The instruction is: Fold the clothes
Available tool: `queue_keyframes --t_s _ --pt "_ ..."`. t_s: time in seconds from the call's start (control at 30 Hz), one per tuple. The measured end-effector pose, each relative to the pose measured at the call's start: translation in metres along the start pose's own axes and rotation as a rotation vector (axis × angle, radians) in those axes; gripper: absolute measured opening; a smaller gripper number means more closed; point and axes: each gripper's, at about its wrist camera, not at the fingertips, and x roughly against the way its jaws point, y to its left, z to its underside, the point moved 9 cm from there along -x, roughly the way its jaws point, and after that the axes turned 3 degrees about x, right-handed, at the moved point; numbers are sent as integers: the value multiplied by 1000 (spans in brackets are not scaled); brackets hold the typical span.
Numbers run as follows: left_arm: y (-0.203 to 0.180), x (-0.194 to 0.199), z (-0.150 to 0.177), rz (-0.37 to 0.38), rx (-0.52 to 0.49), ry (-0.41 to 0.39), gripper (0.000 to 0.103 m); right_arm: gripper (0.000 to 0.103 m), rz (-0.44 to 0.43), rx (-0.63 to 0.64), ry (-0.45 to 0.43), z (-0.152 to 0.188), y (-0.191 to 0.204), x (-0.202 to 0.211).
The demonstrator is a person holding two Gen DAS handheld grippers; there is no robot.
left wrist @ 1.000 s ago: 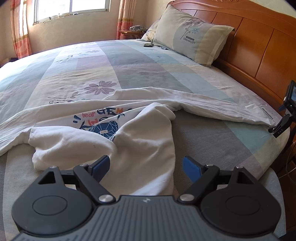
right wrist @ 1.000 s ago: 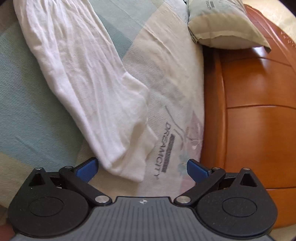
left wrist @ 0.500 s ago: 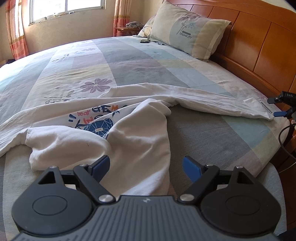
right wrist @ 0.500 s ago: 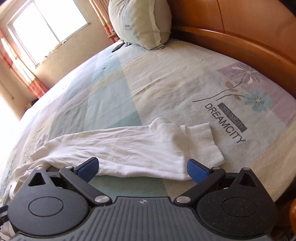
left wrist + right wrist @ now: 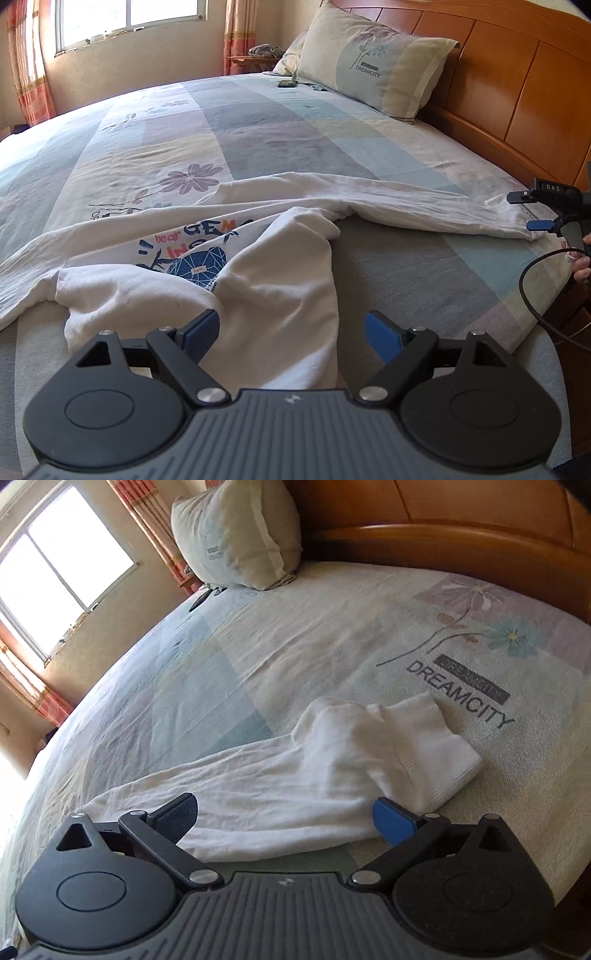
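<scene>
A white sweatshirt [image 5: 280, 266] with a blue and orange print [image 5: 199, 258] lies crumpled on the bed. Its lower part is folded up over the print. My left gripper [image 5: 291, 325] hangs open just above that near fold, with no cloth between the pads. One long sleeve [image 5: 406, 206] runs right to the bed's edge, where my right gripper [image 5: 526, 210] stands open at the cuff. In the right wrist view the sleeve [image 5: 277, 782] lies across between the spread fingers of the right gripper [image 5: 284, 805], and the ribbed cuff [image 5: 436, 746] is just beyond the right fingertip.
The patchwork bed sheet [image 5: 258, 129] stretches toward a window. A pillow [image 5: 373, 62] leans on the wooden headboard [image 5: 517, 74], with a dark phone [image 5: 287, 84] beside it. A person's hand [image 5: 581, 264] and a black cable [image 5: 528, 295] are at the bed's right edge.
My right gripper has rolled from upright to level and come in close over the sleeve near its cuff. The left gripper has barely moved and stays open.
</scene>
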Motion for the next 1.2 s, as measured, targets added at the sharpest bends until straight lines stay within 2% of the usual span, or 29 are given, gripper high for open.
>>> queue_keyframes --t_s 0.17,0.4,0.57,0.67,0.8,0.93,1.07,1.2 --pt "29 7 -12 -16 65 -27 86 103 -114 199 20 21 80 4" --pt "69 -6 -46 2 119 -96 87 103 -297 508 65 50 217 -24" --pt "103 -57 -70 19 84 -105 90 103 -397 726 82 68 312 -68" --pt "121 -97 -70 66 58 -45 90 103 -416 878 113 85 356 -106" --pt "137 -128 -50 140 130 106 90 103 -442 1056 224 113 383 -143" --pt "151 -132 -42 223 241 149 92 103 -438 1022 403 130 374 -162" --pt "160 -132 -44 306 347 206 102 103 -407 1067 411 136 375 -163" --pt "159 -136 -44 334 331 283 102 103 -315 1081 486 138 386 -175"
